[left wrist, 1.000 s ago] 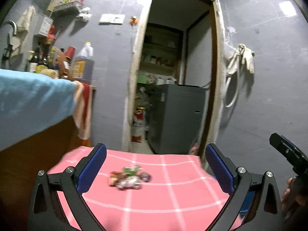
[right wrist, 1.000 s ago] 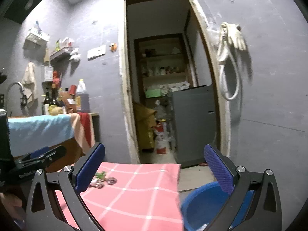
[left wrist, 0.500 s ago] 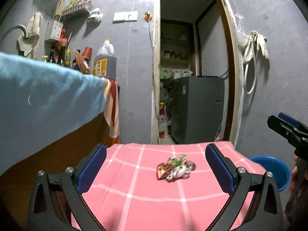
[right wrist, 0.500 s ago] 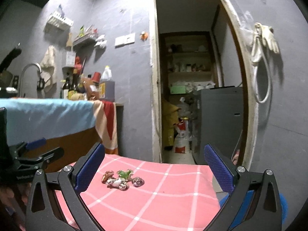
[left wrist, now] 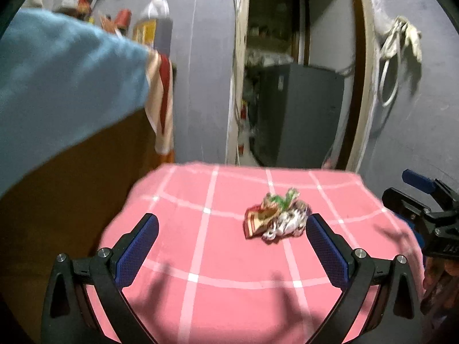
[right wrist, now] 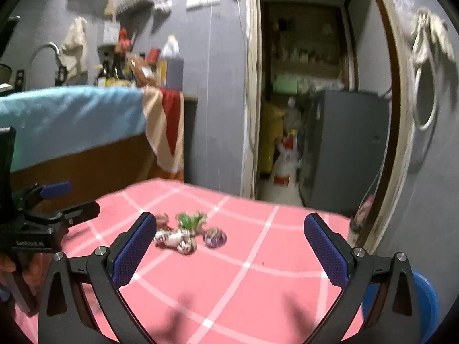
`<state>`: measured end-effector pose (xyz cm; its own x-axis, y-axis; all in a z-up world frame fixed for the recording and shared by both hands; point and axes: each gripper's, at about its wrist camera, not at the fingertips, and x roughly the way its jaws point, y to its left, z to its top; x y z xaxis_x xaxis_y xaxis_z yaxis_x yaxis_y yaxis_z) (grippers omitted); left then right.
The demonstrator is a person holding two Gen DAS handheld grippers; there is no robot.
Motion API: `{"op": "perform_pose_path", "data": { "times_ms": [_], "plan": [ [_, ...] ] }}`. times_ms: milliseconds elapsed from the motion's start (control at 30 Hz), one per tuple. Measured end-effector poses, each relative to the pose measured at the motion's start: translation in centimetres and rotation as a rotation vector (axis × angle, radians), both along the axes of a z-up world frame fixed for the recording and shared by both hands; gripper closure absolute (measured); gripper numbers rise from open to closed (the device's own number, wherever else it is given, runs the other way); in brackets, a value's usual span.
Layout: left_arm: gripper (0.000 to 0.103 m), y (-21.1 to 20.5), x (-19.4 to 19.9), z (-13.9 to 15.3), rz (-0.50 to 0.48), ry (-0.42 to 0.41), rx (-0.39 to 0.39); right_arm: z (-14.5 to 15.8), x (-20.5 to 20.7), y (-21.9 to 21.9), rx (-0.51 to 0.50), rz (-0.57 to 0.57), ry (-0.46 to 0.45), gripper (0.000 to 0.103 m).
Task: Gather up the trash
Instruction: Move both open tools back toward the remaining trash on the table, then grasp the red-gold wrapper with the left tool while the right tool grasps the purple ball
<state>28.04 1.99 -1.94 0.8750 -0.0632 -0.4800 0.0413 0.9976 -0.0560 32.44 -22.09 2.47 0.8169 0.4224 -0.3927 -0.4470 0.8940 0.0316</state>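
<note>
Left wrist view: left claw [left wrist: 229, 229], jaws spread wide, nothing between them, held above the pink checked surface [left wrist: 200, 258]. Item: crumpled wrappers [left wrist: 276, 219], one small heap, lying ahead of the claw and just off its right fingertip, untouched by it. The right claw [left wrist: 424, 200] shows at the far right edge, its jaw state unclear from here. Right wrist view: right claw [right wrist: 229, 229] likewise wide apart and empty; same wrappers [right wrist: 189, 232] rest ahead, near its left fingertip. Blue basin [right wrist: 424, 301], partly hidden behind the right finger, below the surface edge; a likely receptacle. Status, as judged: nothing collected yet; the whole heap remains to be grasped and carried off.
</note>
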Motion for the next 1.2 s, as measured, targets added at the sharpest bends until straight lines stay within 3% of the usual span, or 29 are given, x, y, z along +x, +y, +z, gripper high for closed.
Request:
{"op": "perform_pose_path", "data": {
  "times_ms": [233, 367, 533, 733, 933, 1067, 1200],
  "plan": [
    [0.005, -0.2, 3.8, -2.2, -0.028, 0.169, -0.008, -2.3, 4.3, 0.5, -0.013, 0.013, 0.203, 0.000],
    [0.012, 0.0, 5.4, -2.5, -0.046, 0.211, -0.054, -3.9, 6.6, 1.5, -0.053, 0.035, 0.299, 0.016],
    [0.034, 0.0, 7.6, -3.0, -0.077, 0.260, -0.100, -5.3, 9.4, 2.7, -0.077, 0.061, 0.419, 0.030],
    [0.050, 0.1, 9.3, -3.4, -0.111, 0.301, -0.161, -5.9, 11.4, 4.7, -0.115, 0.116, 0.511, 0.047],
    [0.073, 0.4, 10.2, -3.7, -0.132, 0.337, -0.211, -6.3, 12.8, 6.6, -0.172, 0.148, 0.531, 0.057],
    [0.078, 0.9, 10.8, -3.8, -0.133, 0.349, -0.260, -6.4, 13.1, 6.5, -0.167, 0.163, 0.542, 0.068],
    [0.081, 0.9, 10.6, -3.6, -0.137, 0.346, -0.263, -6.3, 12.7, 6.7, -0.174, 0.177, 0.536, 0.073]
  ]
}}
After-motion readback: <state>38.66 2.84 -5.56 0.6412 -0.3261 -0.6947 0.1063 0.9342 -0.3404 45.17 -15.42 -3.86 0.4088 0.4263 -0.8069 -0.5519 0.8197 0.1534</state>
